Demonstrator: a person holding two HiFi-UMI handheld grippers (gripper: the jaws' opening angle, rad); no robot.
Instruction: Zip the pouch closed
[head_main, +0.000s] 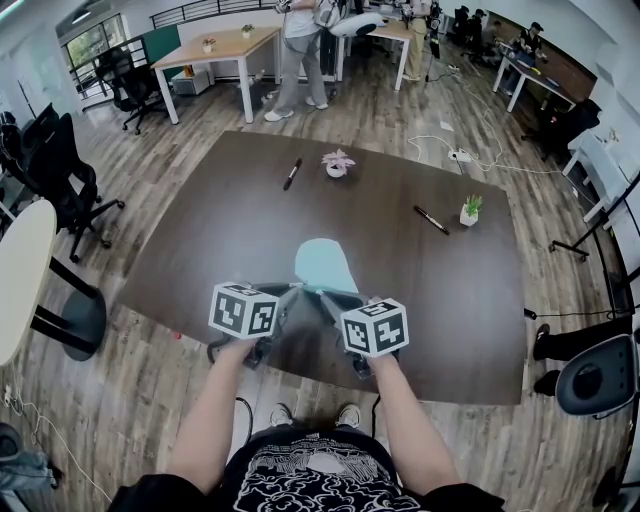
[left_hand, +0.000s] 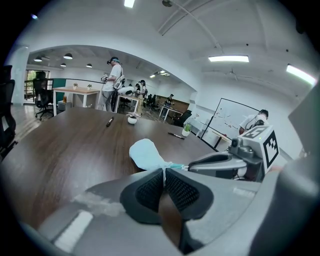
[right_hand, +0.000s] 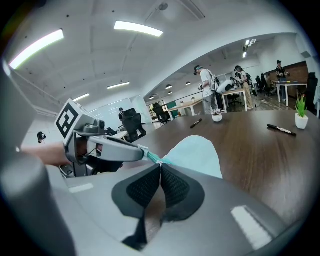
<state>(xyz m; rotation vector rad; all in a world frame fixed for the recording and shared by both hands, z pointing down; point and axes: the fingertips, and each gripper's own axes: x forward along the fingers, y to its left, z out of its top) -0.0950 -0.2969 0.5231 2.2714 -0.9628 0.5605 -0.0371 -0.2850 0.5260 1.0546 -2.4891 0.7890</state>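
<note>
My left gripper (left_hand: 164, 169) pinches the near edge of the pale blue soft fabric pouch (head_main: 325, 265), at twelve o'clock on the dark wooden table (head_main: 220, 230), likely anchoring it. My right gripper (right_hand: 160, 165) clamps its teal zip (right_hand: 152, 157) to pull.

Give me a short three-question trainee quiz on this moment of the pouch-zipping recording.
1. True or false: the left tool and the right tool are both shut on the near end of the pouch.
2. What stands just beside the right-hand pen? A) green potted plant B) a mug C) a laptop
3. How many pens lie on the table in all?
Key: 1 true; 2 A; 3 two, counting the other pen.
</note>
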